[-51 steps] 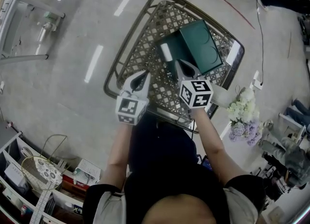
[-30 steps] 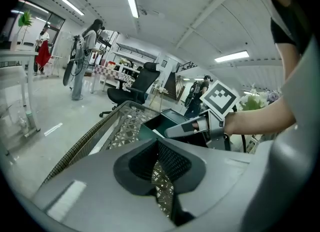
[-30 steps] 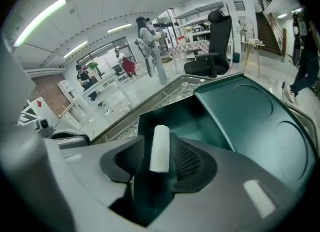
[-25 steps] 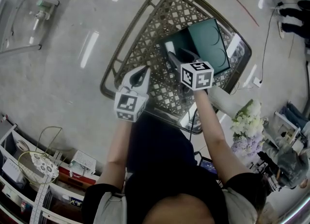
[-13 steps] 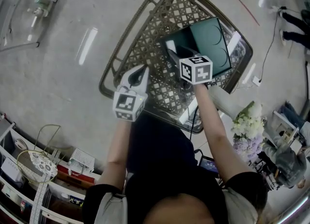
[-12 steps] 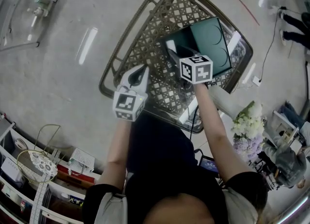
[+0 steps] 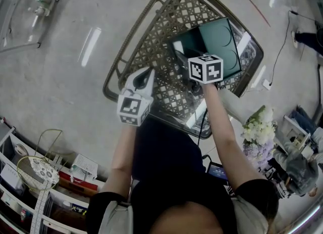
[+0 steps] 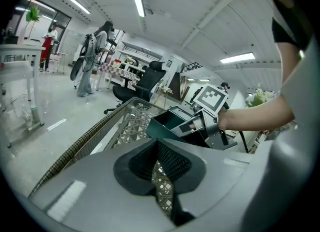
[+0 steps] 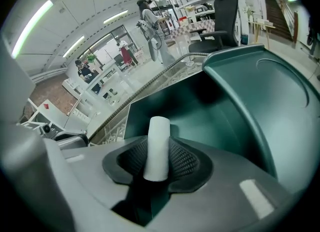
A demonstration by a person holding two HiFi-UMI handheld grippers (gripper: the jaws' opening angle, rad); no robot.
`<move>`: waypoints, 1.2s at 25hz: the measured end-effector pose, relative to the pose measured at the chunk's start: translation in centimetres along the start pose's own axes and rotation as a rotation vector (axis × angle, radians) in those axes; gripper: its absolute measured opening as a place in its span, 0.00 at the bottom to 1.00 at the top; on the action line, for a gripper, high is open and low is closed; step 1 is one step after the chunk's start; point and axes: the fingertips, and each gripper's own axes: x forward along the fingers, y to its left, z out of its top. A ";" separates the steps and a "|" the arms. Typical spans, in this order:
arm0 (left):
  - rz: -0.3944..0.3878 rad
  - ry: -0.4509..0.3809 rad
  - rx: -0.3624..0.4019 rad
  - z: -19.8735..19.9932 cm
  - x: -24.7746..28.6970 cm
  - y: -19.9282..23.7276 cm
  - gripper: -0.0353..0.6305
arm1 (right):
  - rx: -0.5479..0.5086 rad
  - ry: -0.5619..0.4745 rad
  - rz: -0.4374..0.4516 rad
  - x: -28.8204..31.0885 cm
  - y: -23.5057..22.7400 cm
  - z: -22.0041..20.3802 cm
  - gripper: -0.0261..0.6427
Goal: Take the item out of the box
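Furthest left, our left gripper (image 7: pixel 147 74) hangs over the wicker table (image 7: pixel 146 31) with its jaws together at the tips, holding nothing. So nothing steadies the dark green box (image 9: pixel 210 110); if the item catches a wall, we think the box could lift or slide. Further right, our right gripper (image 9: pixel 158 162) reaches into the open box. Its jaws have just been closing and pinch the white cylinder (image 9: pixel 159 136) near one end, a hold that might let it tilt or slip. The cylinder, inside the box, looks plain, matte, smooth and round-topped.
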 end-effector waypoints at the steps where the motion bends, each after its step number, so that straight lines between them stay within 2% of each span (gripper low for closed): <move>1: -0.001 0.001 0.000 0.0 0.0 0.0 0.07 | 0.003 0.000 -0.004 0.0 0.0 0.0 0.24; 9: -0.001 -0.003 0.004 0.3 0.0 -0.1 0.07 | 0.002 -0.011 -0.031 -0.1 -0.2 0.2 0.23; 14: 0.003 -0.011 0.009 0.6 -0.4 0.0 0.07 | -0.037 -0.016 -0.069 -0.5 -0.2 0.4 0.23; 30: -0.013 -0.024 0.053 1.4 -1.9 -0.8 0.07 | -0.055 -0.100 -0.125 -3.2 0.0 1.6 0.23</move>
